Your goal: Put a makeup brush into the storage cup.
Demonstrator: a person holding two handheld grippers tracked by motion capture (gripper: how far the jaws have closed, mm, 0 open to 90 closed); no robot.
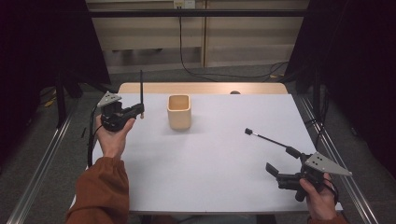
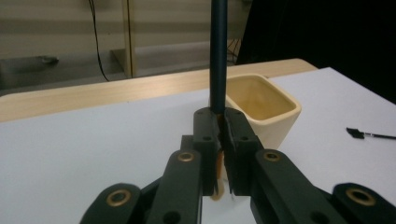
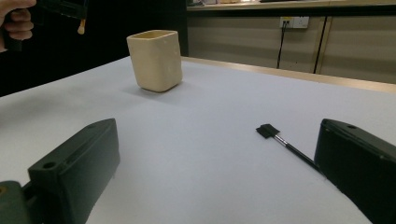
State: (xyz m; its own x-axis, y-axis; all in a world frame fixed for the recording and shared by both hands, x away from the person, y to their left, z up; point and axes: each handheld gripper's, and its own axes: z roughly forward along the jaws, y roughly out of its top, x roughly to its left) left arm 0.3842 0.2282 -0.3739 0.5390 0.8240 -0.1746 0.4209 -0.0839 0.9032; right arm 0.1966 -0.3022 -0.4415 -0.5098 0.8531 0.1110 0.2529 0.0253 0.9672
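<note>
Nearest the person, at the table's (image 1: pixel 210 177) near right corner, the right gripper (image 1: pixel 275 171) rests low over the white top with its jaws spread wide apart and nothing between them. In the right gripper view the two black jaws stand at either side of the frame with bare table between.

Just beyond that gripper lies a black brush (image 1: pixel 268 138), flat on the table, its small square head pointing toward the middle and its handle running back toward the right gripper. In the right gripper view the brush (image 3: pixel 285 143) lies near the right-hand jaw, and its handle passes behind that jaw.

Farther off, on the left, the left gripper (image 1: pixel 138 110) is held up above the table's left edge. Its jaws are clamped together on a second brush (image 1: pixel 141 88), which stands upright out of them; in the left gripper view the dark handle (image 2: pixel 218 51) rises straight up from the closed jaws, with a pale tip showing below them.

Beyond and to the right of the left gripper stands a cream cup (image 1: pixel 179 112), upright and open-topped, near the far middle of the table, apart from both grippers.
</note>
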